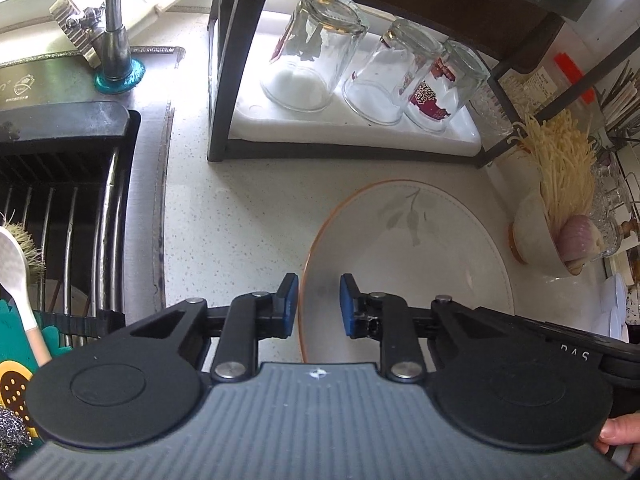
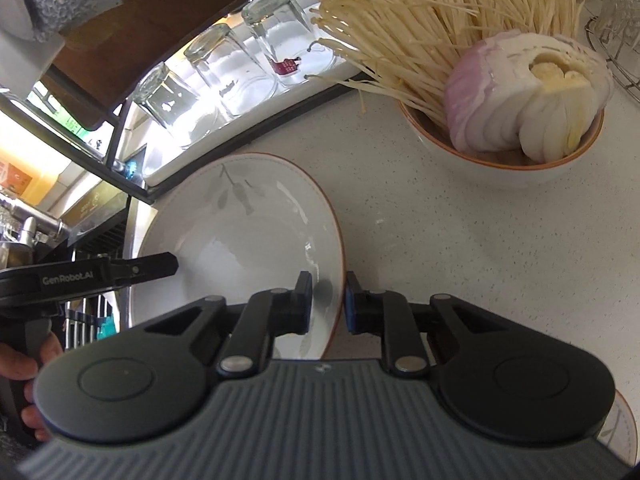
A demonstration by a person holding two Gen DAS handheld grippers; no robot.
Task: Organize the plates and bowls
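- We hold a white plate (image 1: 404, 248) with an orange rim and a grey leaf print; it lies on the speckled white countertop (image 1: 240, 216), in front of the black rack (image 1: 224, 60).
- Our left gripper (image 1: 319, 306) straddles the plate's left rim: one blue pad (image 1: 291, 304) sits outside the edge and the other inside on the plate's face. The fingers are drawn narrow about the rim, though there is still a gap at the inner pad, so we cannot tell whether they truly pinch.
- Our right gripper (image 2: 329, 302) is set on the opposite rim, its fingers closed narrow with the orange edge caught between the pads.
- In the right wrist view the left gripper's finger (image 2: 148, 270) reaches over the plate's far side.
- Beyond the plate, a bowl (image 2: 500, 168) holds enoki mushrooms (image 2: 400, 20) and a cut red onion (image 2: 524, 96); it stands apart from the plate.
- Three upturned glasses (image 1: 312, 48) rest on the rack's white tray (image 1: 360, 136).
- To the left lie the sink (image 1: 60, 200) and faucet (image 1: 114, 20).
- Another plate's edge (image 2: 622, 428) shows beside our right gripper.
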